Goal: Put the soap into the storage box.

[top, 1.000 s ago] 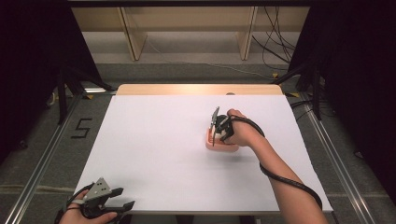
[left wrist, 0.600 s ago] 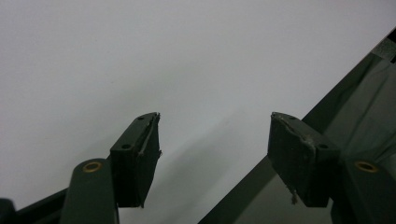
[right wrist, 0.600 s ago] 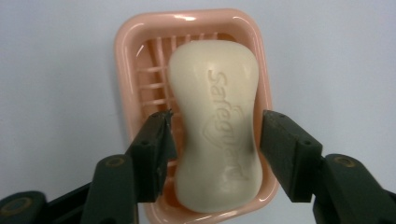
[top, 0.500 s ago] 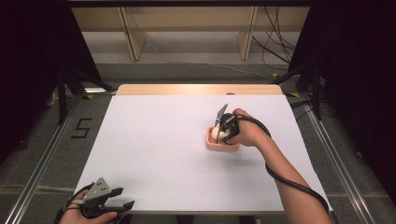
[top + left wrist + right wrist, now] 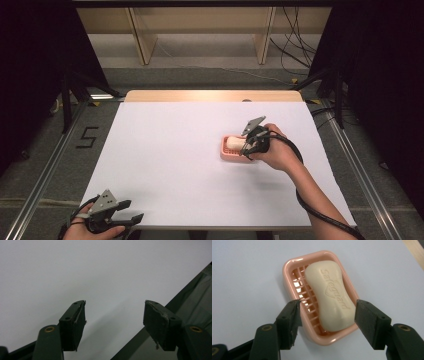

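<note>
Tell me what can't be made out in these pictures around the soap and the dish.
- Near end of the soap dish, high view: covered by the right gripper and hand.
- Near corners of the dish, right gripper view: behind the open black jaws.
- Dish grid under the soap, right gripper view: hidden by the bar.
- Lettering on the soap, high view: too small.
- Left gripper, high view: the bottom edge cuts off the hand.
</note>
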Demonstrator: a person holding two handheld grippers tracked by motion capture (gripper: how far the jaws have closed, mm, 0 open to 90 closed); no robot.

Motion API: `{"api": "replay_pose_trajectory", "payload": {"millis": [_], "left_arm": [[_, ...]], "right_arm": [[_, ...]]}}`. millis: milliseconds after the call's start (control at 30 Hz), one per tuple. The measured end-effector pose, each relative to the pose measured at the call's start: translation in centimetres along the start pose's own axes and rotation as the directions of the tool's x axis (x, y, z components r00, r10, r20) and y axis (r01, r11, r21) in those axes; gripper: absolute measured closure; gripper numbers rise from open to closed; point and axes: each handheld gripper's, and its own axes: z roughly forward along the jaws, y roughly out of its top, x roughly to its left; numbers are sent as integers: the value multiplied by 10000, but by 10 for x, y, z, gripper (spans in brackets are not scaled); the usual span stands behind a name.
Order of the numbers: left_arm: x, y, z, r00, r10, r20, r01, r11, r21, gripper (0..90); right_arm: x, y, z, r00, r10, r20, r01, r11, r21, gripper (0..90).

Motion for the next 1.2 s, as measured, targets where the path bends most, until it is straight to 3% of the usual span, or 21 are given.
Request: {"api": "replay_pose_trajectory", "payload": {"millis": [33, 100, 200, 267, 400, 433, 467, 600, 633, 667, 733, 767, 800, 833, 867, 933, 967, 1033, 1067, 1100, 1200], "left_arm": [[0, 0, 0, 10000, 7, 91, -6, 10000, -60, 339], [-1, 0, 0, 9998, -109, 147, 112, 9998, -144, 339], [2, 1, -1, 9995, 307, 12, -307, 9995, -37, 339], [0, 1, -1, 9999, 67, 93, -66, 9999, -128, 339], [1, 0, -1, 9999, 129, 65, -129, 9998, -118, 339], [0, 0, -1, 10000, 4, 30, -3, 9998, -212, 339], [0, 0, -1, 10000, 0, 41, 1, 9998, -217, 339], [0, 0, -1, 10000, -21, 55, 22, 9997, -225, 340], [0, 0, -1, 10000, -20, 58, 21, 9997, -229, 340], [3, 1, -1, 9995, 309, -90, -310, 9994, -128, 340], [4, 1, -1, 9991, 404, -139, -406, 9991, -135, 340], [0, 0, 0, 9999, -153, -42, 153, 9997, -167, 340], [2, 0, -1, 10000, 69, 4, -69, 9999, -117, 339], [1, 0, 0, 9999, -98, 25, 99, 9997, -245, 339], [4, 1, -1, 9993, 320, -175, -323, 9994, -131, 339], [1, 0, -1, 9999, -100, -6, 100, 9997, -221, 339], [2, 0, -1, 10000, -63, -15, 62, 9998, -188, 339], [1, 0, -1, 10000, -83, -34, 83, 9997, -231, 340], [4, 0, -1, 9997, 201, -120, -202, 9997, -107, 339], [4, 1, 0, 9994, 271, -233, -275, 9995, -136, 339], [1, 0, 0, 9999, -104, -44, 103, 9997, -208, 339]], "right_arm": [[2, -3, -3, 9987, 509, -27, -509, 9987, -99, 390], [3, -10, -7, 9960, 870, 211, -858, 9948, -541, 391], [8, -20, -12, 9881, 1512, 279, -1481, 9848, -908, 392], [11, -28, -18, 9812, 1911, 279, -1878, 9778, -928, 394], [15, -43, -21, 9737, 2250, 364, -2183, 9667, -1336, 393], [15, -47, -24, 9757, 2180, 236, -2138, 9699, -1169, 392], [20, -53, -25, 9648, 2622, 192, -2588, 9600, -1071, 391], [27, -68, -27, 9520, 3054, 233, -3022, 9490, -901, 383], [27, -73, -29, 9557, 2941, 144, -2923, 9535, -728, 382], [28, -76, -27, 9537, 2992, 298, -2954, 9508, -931, 382], [30, -83, -30, 9467, 3211, 267, -3184, 9450, -745, 382], [31, -86, -31, 9434, 3312, 169, -3292, 9415, -726, 382], [31, -90, -31, 9455, 3250, 216, -3223, 9432, -809, 382], [32, -93, -30, 9440, 3288, 262, -3254, 9414, -883, 382], [34, -96, -31, 9411, 3362, 360, -3317, 9385, -957, 382], [37, -102, -30, 9360, 3504, 321, -3458, 9328, -1012, 382], [39, -104, -30, 9293, 3681, 303, -3632, 9257, -1058, 382], [41, -109, -30, 9285, 3696, 354, -3633, 9240, -1189, 383], [42, -111, -30, 9274, 3721, 386, -3644, 9218, -1322, 383], [44, -113, -31, 9179, 3952, 344, -3884, 9130, -1251, 383], [46, -119, -30, 9154, 4006, 396, -3913, 9087, -1456, 382]]}}
